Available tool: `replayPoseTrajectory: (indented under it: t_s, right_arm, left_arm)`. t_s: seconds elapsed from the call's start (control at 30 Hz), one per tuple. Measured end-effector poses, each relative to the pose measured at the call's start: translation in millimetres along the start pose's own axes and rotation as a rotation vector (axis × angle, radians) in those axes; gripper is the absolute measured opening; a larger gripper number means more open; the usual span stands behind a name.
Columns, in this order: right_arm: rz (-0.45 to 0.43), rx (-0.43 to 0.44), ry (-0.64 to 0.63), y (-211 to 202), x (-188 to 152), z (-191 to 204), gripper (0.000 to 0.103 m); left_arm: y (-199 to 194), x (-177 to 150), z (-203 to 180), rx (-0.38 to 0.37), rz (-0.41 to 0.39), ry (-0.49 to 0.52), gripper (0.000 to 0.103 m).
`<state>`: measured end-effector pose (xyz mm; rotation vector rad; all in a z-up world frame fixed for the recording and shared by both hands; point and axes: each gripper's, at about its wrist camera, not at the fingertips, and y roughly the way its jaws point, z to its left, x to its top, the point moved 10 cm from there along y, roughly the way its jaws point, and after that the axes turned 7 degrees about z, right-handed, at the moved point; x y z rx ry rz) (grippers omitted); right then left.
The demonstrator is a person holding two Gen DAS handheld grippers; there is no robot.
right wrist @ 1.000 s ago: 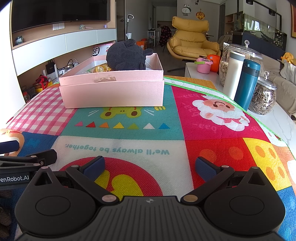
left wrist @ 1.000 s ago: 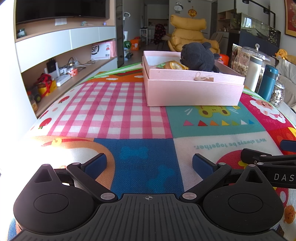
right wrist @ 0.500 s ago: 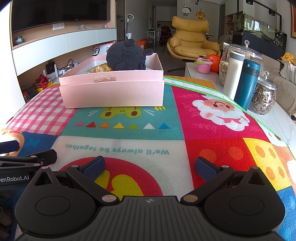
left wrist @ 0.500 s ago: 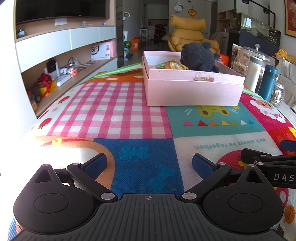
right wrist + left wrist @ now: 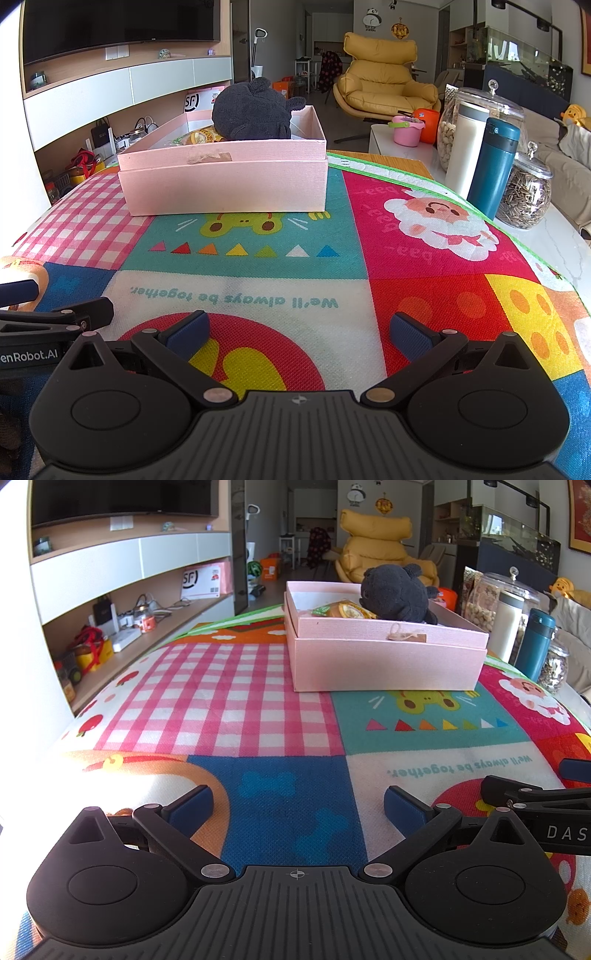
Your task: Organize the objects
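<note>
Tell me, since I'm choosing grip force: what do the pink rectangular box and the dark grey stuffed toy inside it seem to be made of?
The pink rectangular box looks like rigid cardboard wrapped in matte, finely woven-textured paper or cloth; its walls are straight and its edges crisp. The dark grey stuffed toy looks like soft plush fabric: fuzzy, light-absorbing surface and rounded shape.

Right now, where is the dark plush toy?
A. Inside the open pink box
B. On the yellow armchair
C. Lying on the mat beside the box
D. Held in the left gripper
A: the dark plush toy sits within the walls of the pink box; both grippers are open and empty.
</note>
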<state>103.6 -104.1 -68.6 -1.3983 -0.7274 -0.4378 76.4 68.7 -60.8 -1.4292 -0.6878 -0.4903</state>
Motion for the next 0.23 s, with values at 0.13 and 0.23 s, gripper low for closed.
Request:
replayPoseTrajectory:
  t_s: [0.13,0.23]
  right_arm:
    - [0.0,0.0,0.0,-0.1,-0.1,0.0,0.103]
    - [0.0,0.0,0.0,-0.2,-0.1,-0.1,0.103]
  left_arm:
    - [-0.5,-0.6,0.7,-0.004,-0.001,-0.002,0.102]
    - [-0.5,-0.8,0.9,-0.002,0.0,-0.001,0.102]
